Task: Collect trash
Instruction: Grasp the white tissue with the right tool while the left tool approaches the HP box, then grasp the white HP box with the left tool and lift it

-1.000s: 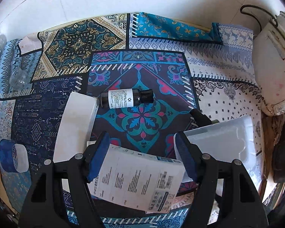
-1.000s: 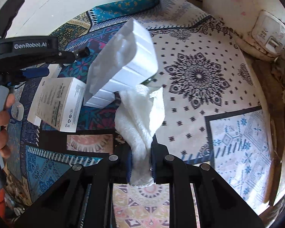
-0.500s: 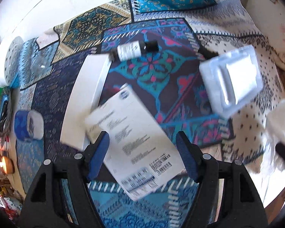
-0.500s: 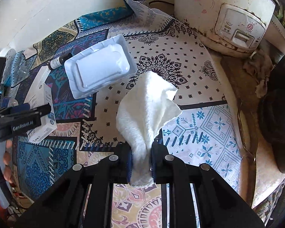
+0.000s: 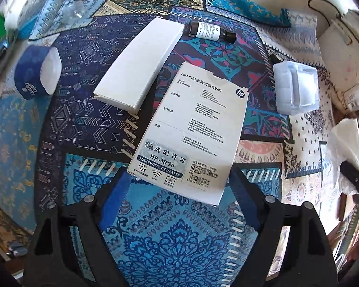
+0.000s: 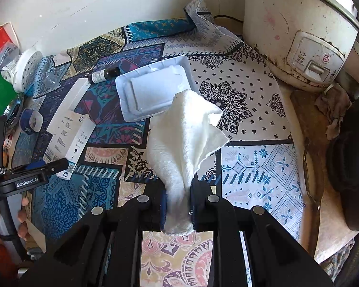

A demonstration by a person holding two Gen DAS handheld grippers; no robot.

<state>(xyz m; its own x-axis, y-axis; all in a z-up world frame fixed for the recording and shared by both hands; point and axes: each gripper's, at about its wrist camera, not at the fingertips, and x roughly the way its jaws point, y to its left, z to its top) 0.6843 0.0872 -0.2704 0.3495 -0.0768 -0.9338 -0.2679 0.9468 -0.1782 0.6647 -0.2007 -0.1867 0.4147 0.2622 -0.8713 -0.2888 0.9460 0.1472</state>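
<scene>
My right gripper (image 6: 178, 201) is shut on a white paper towel (image 6: 184, 138), which stands up between its fingers above the patterned tablecloth; the towel also shows in the left wrist view (image 5: 344, 143). My left gripper (image 5: 179, 196) is open, its blue pads on either side of the near end of a white HP box (image 5: 191, 131) that lies flat on the cloth. In the right wrist view the HP box (image 6: 69, 138) lies beside the left gripper (image 6: 50, 167). A white plastic tray (image 5: 296, 87), also in the right wrist view (image 6: 153, 91), lies on the cloth.
A long white box (image 5: 138, 64), a dark bottle with a white label (image 5: 208, 31) and a blue tape roll (image 5: 38, 71) lie on the cloth. A rice cooker (image 6: 299, 35) stands at the back right. A dirty rag (image 6: 332, 110) lies by the table's right edge.
The HP box has dropped out of my left gripper's hold and now lies flat on the cloth. My right gripper has pulled back from the plastic tray with the towel still held.
</scene>
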